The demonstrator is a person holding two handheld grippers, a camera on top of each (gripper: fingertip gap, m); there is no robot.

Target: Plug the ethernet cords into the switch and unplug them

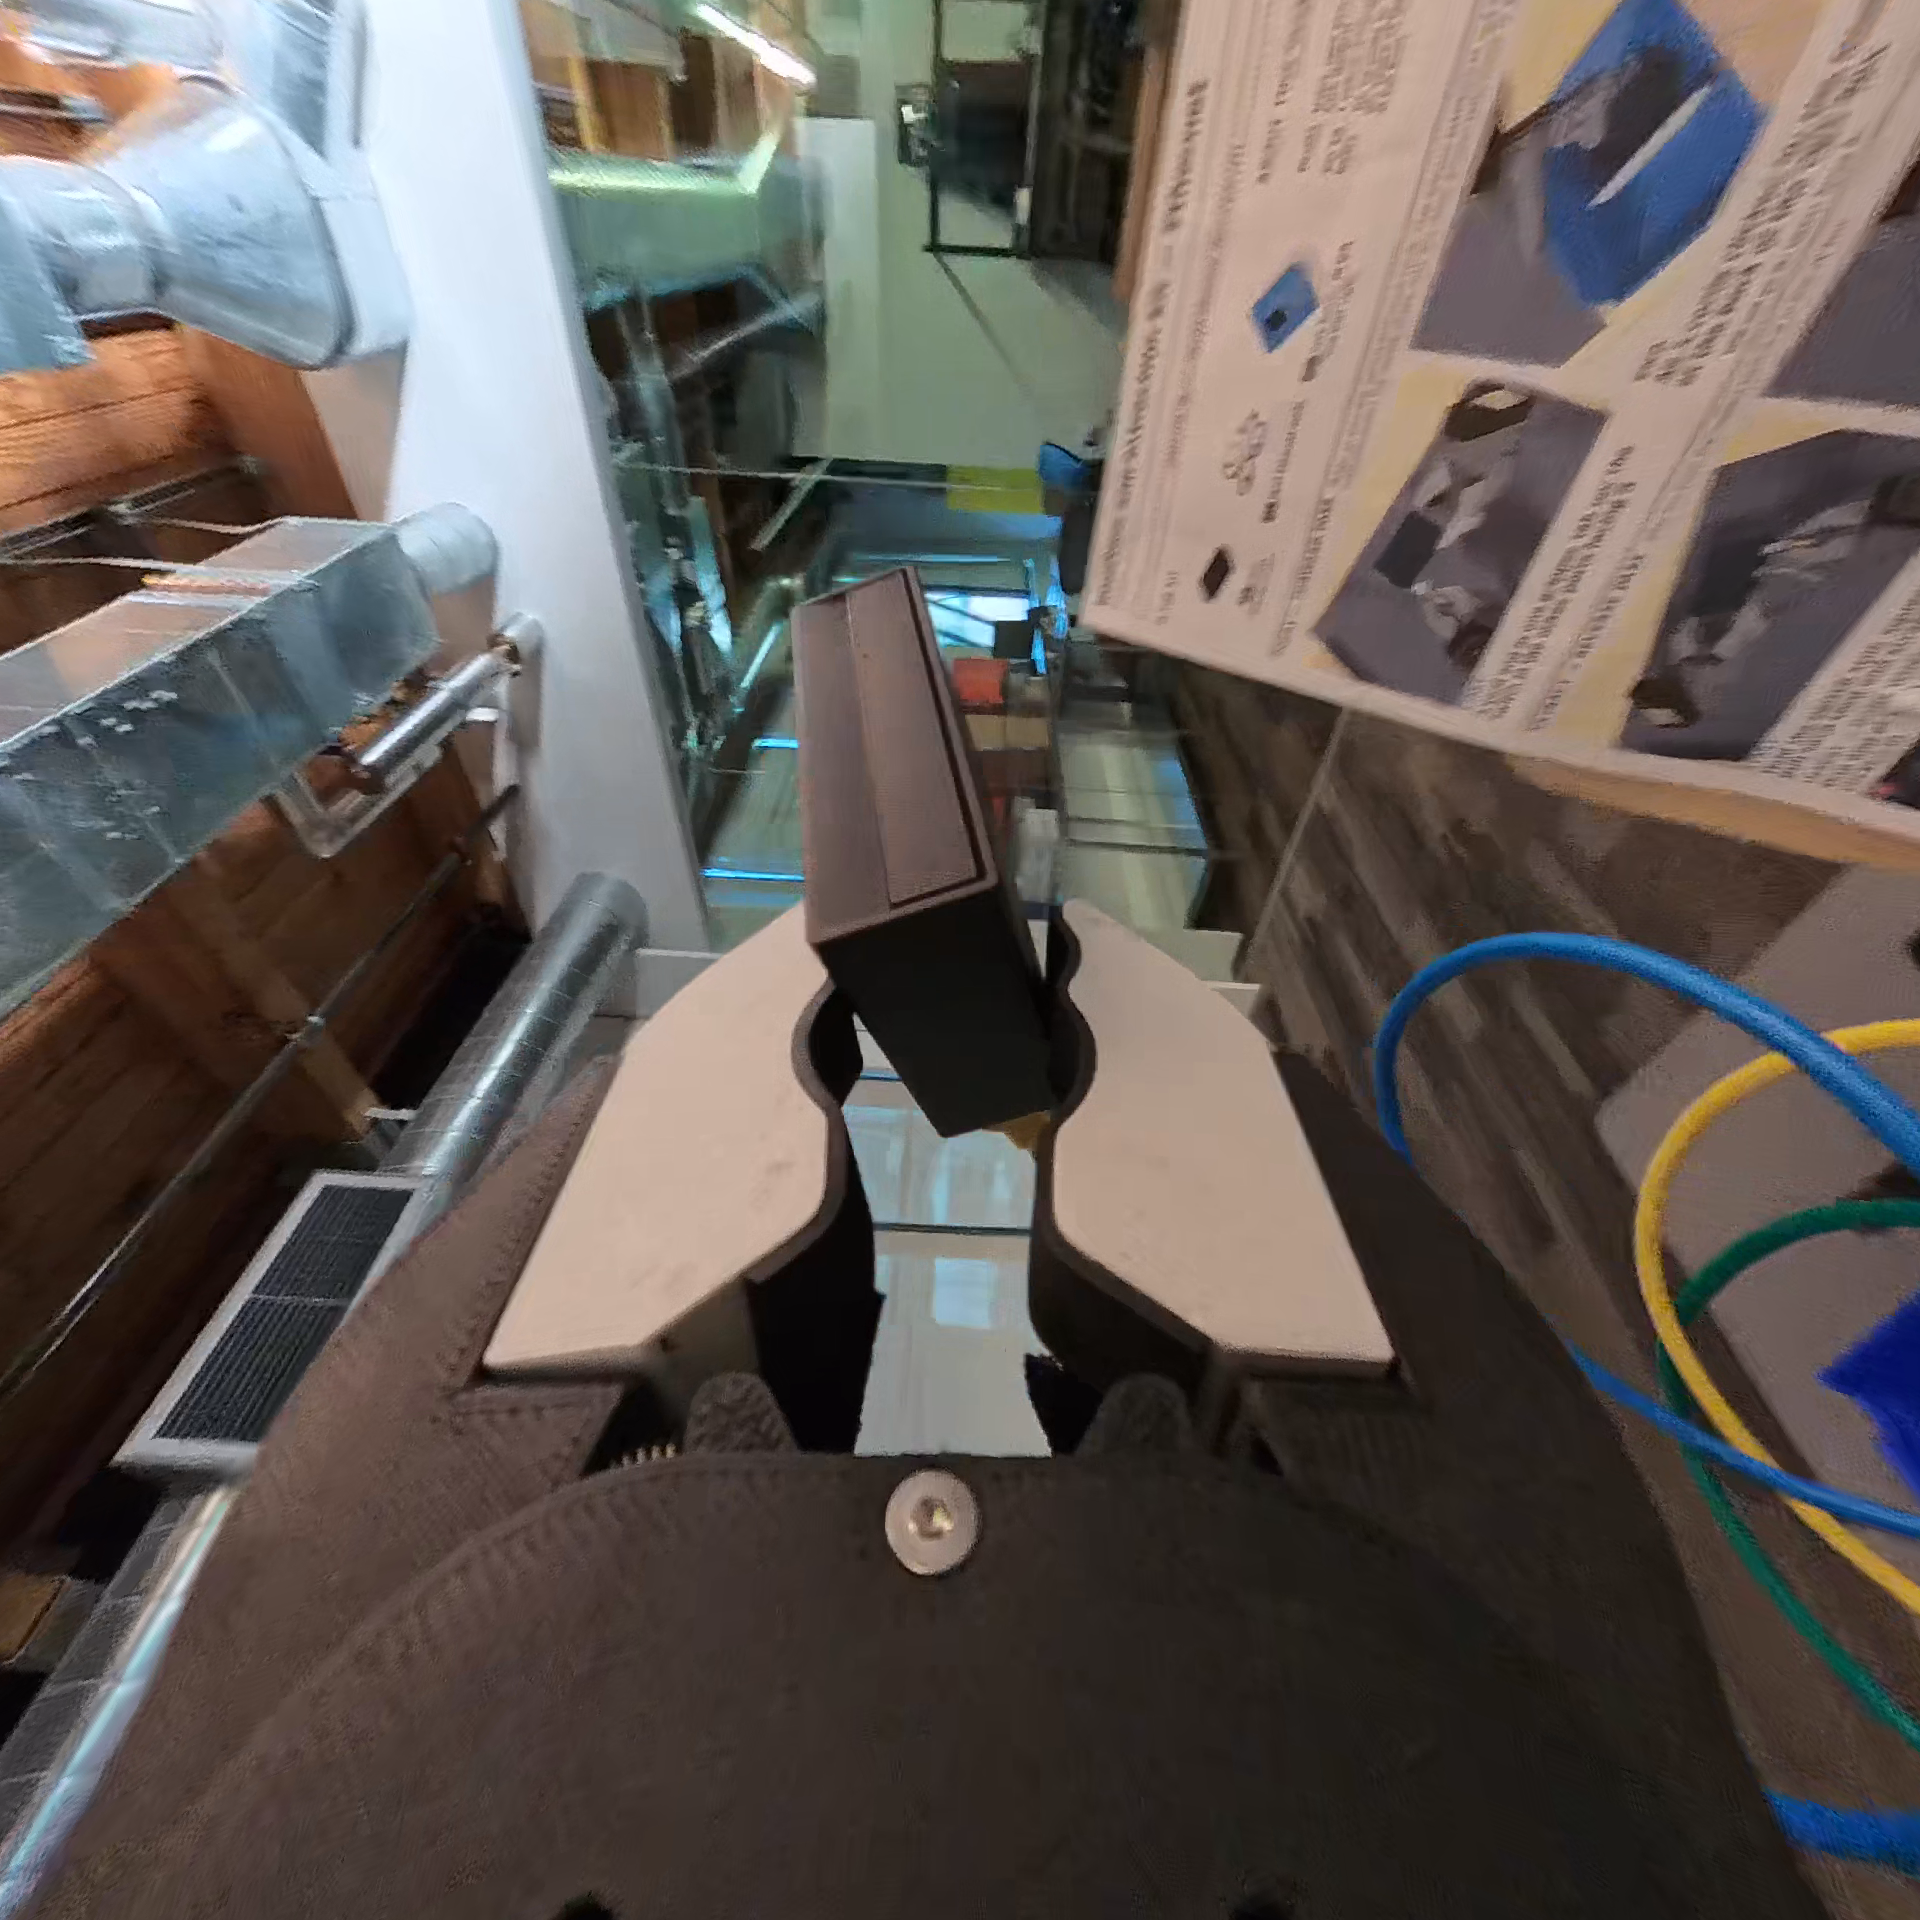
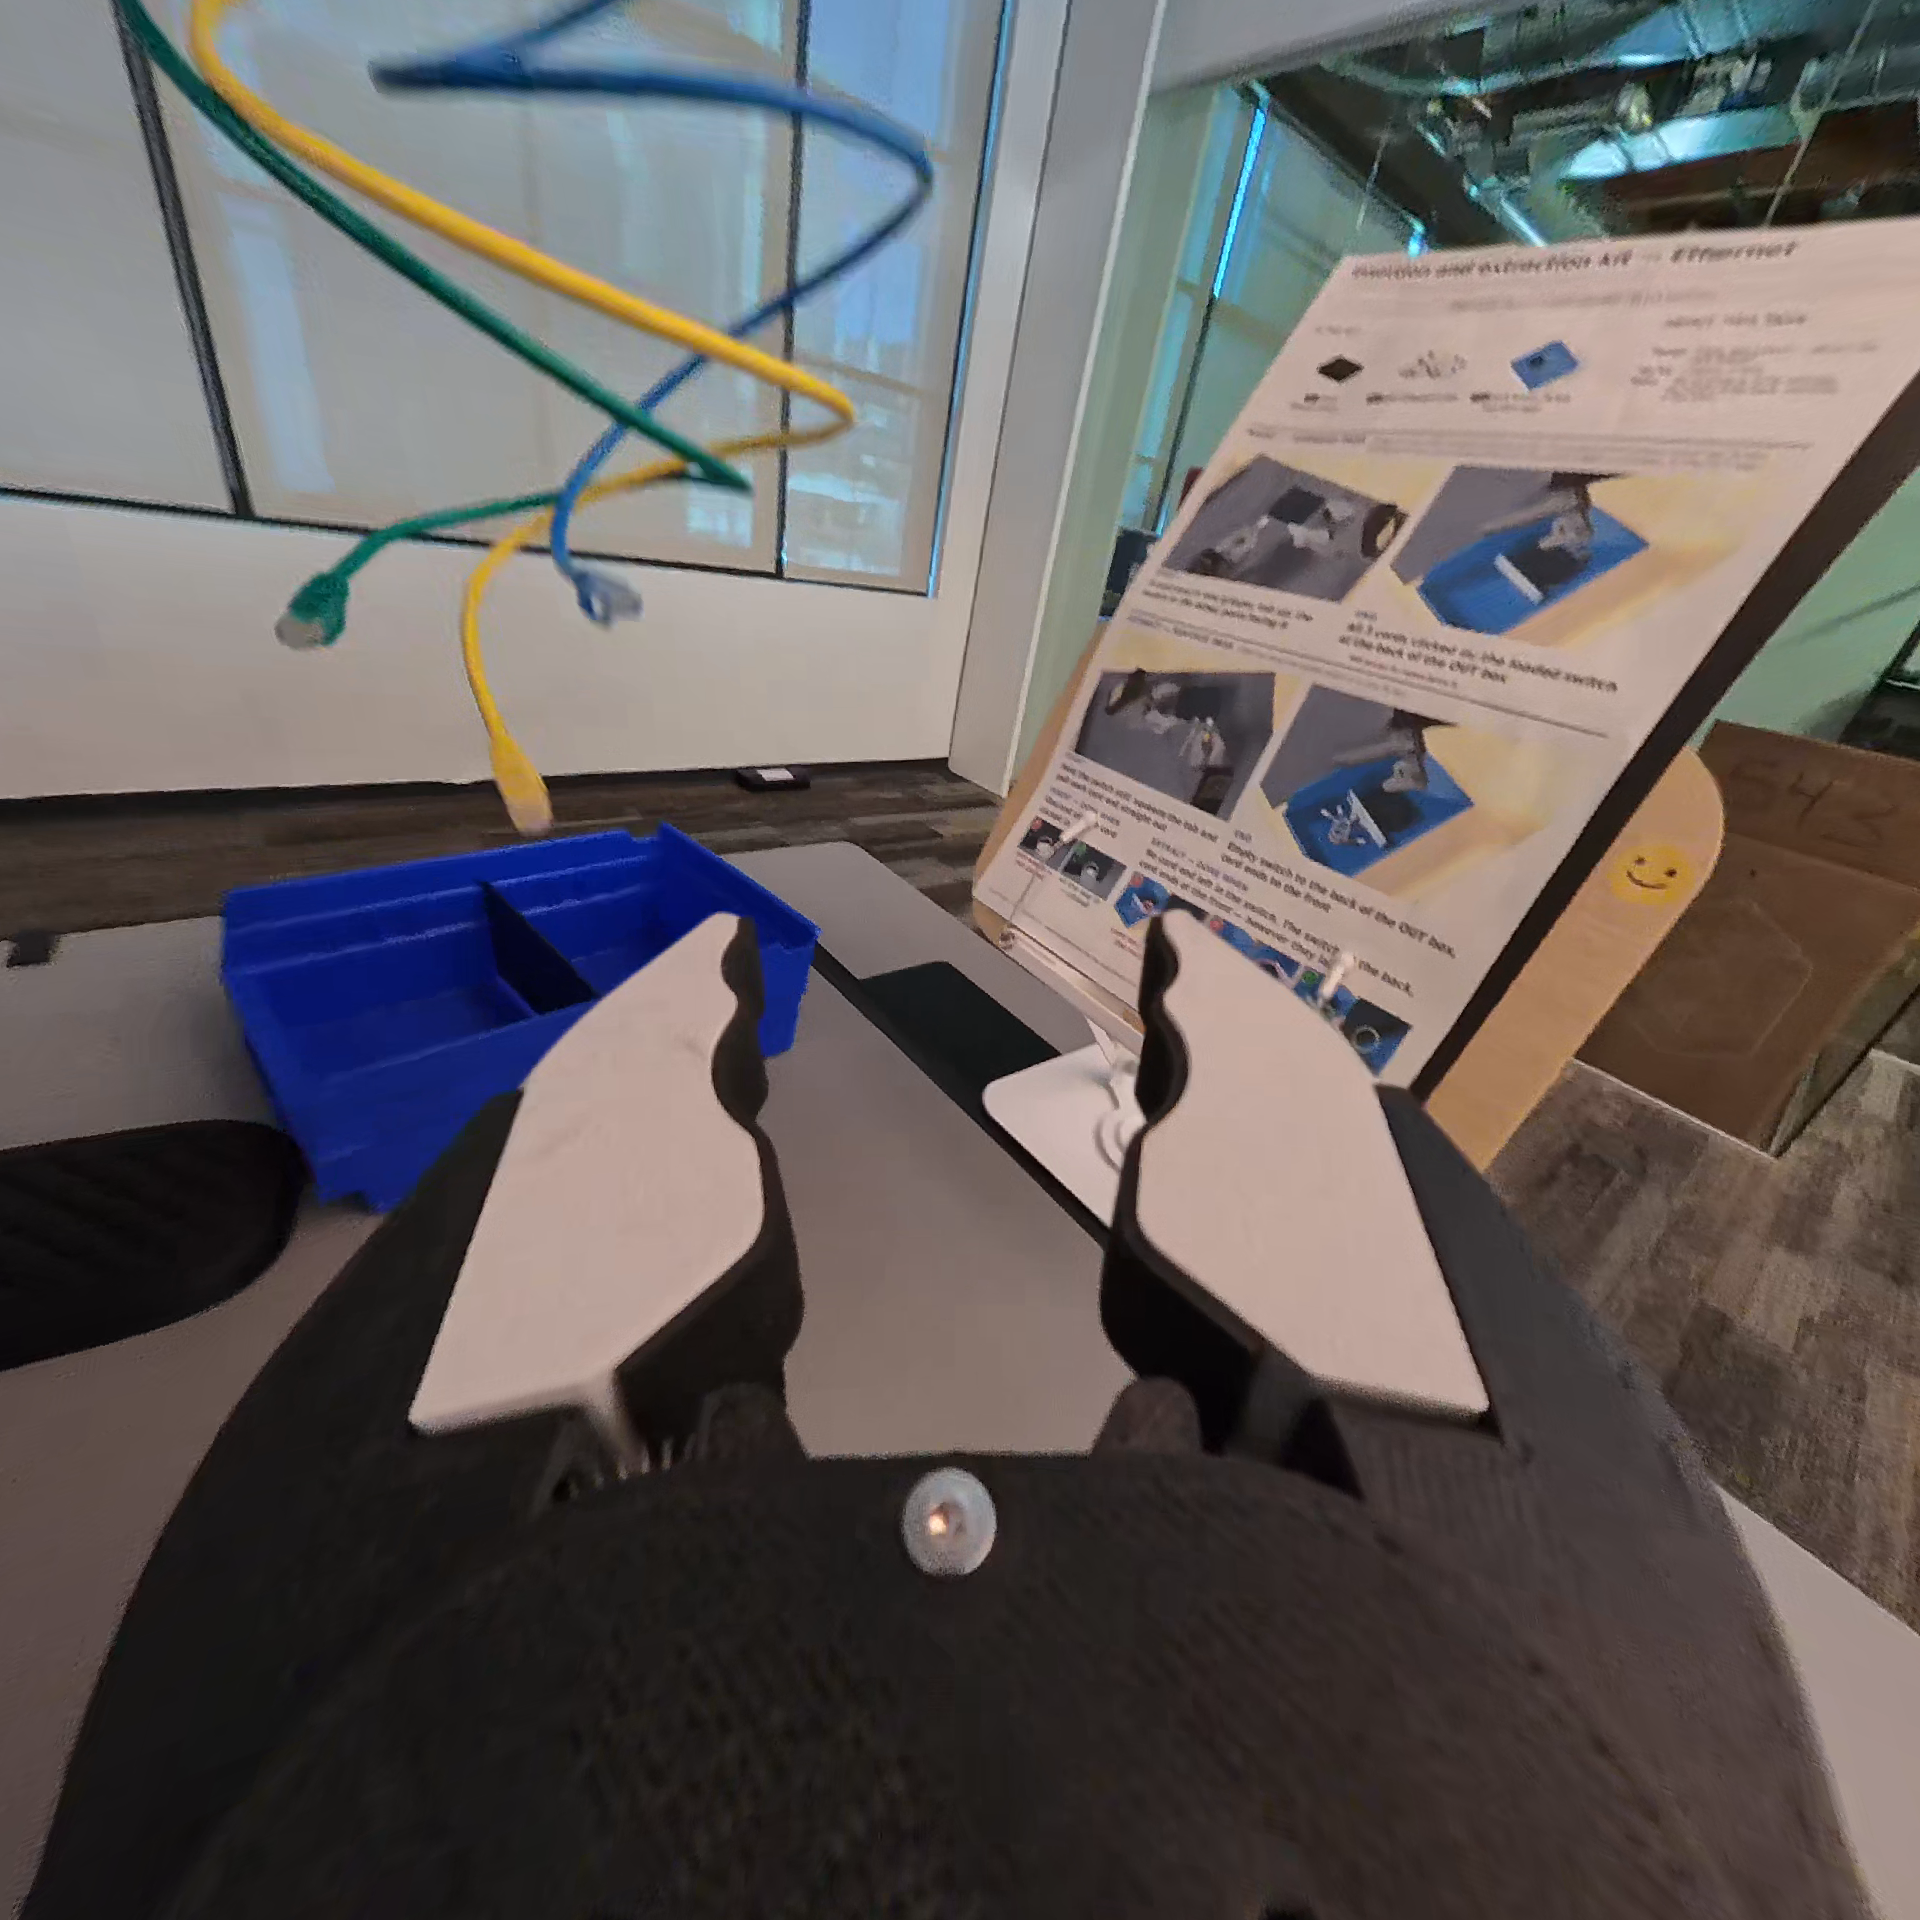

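My left gripper (image 1: 940, 997) is shut on the black switch (image 1: 904, 831) and holds it up in the air, tilted, with the view rolled sideways. Blue (image 1: 1621, 966), yellow (image 1: 1704, 1195) and green (image 1: 1766, 1257) ethernet cords loop at the right of the left wrist view. In the right wrist view the same cords hang in the air from the upper left: the green plug (image 2: 312, 613), the yellow plug (image 2: 520, 795) and the blue plug (image 2: 608, 601) dangle free. My right gripper (image 2: 945, 966) is open and empty above the grey table (image 2: 914, 1247).
A blue divided bin (image 2: 447, 987) stands on the table under the yellow plug. An instruction sheet on a stand (image 2: 1455, 623) leans at the right; it also shows in the left wrist view (image 1: 1507, 364). A black pad (image 2: 125, 1226) lies at the left. Spacing between my two grippers at the tips: around 35 centimetres.
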